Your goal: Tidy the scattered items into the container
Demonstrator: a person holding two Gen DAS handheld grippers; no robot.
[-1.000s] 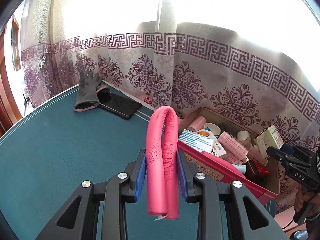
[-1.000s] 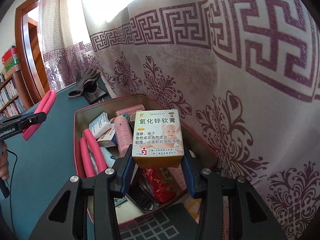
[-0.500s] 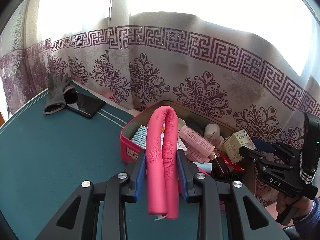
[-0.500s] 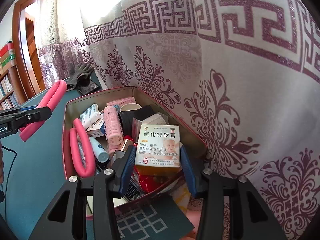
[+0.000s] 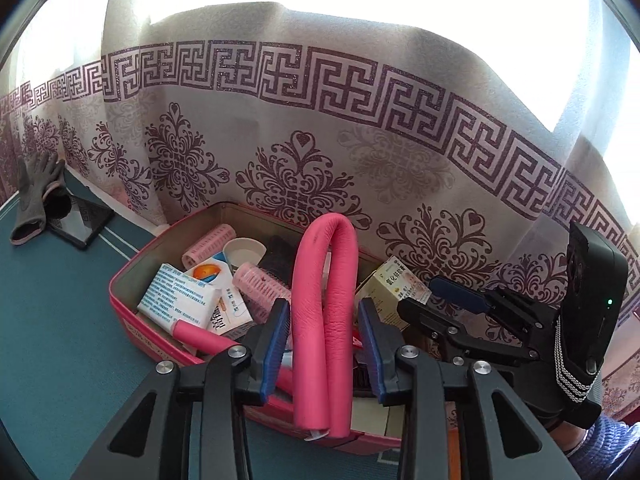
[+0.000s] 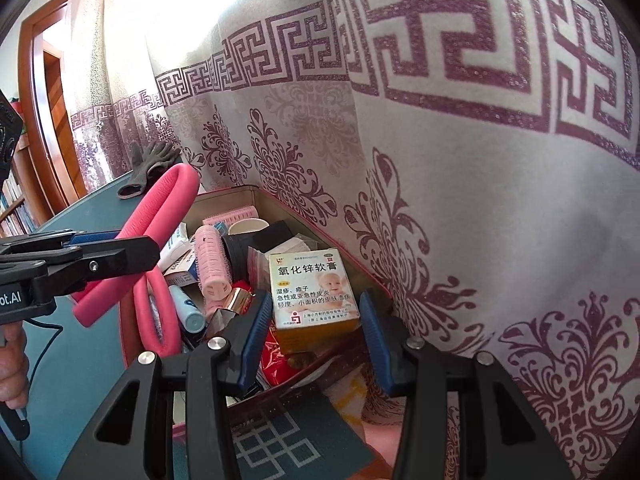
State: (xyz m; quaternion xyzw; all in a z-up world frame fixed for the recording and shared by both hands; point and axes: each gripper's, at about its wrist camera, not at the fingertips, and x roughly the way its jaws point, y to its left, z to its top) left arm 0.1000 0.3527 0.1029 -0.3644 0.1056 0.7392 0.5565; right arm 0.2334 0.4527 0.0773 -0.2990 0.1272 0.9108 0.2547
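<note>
An open pink tin container [image 5: 132,320] stands on the teal table against the curtain, full of small items. My left gripper [image 5: 324,336] hangs over its near side. Its jaws are opening, and the folded pink foam roller [image 5: 324,300] stands between them with a gap at each pad. From the right wrist this roller [image 6: 160,200] juts up over the container [image 6: 304,224]. My right gripper [image 6: 314,295] is open over the right end. The yellow-and-white ointment box [image 6: 312,284] rests on the contents between its fingertips, with thin gaps. The left wrist view also shows that box [image 5: 384,284] by the right gripper [image 5: 432,296].
A grey glove [image 5: 34,196] and a black flat device [image 5: 78,220] lie at the table's far left. The patterned curtain [image 5: 360,140] hangs close behind the container. Inside are pink hair rollers [image 5: 256,284], white medicine boxes [image 5: 180,300] and another pink foam roller [image 6: 160,312].
The left gripper carried the pink roller right, over the container, and its jaws have spread off it. The ointment box has sunk from the right gripper's pads into the container.
</note>
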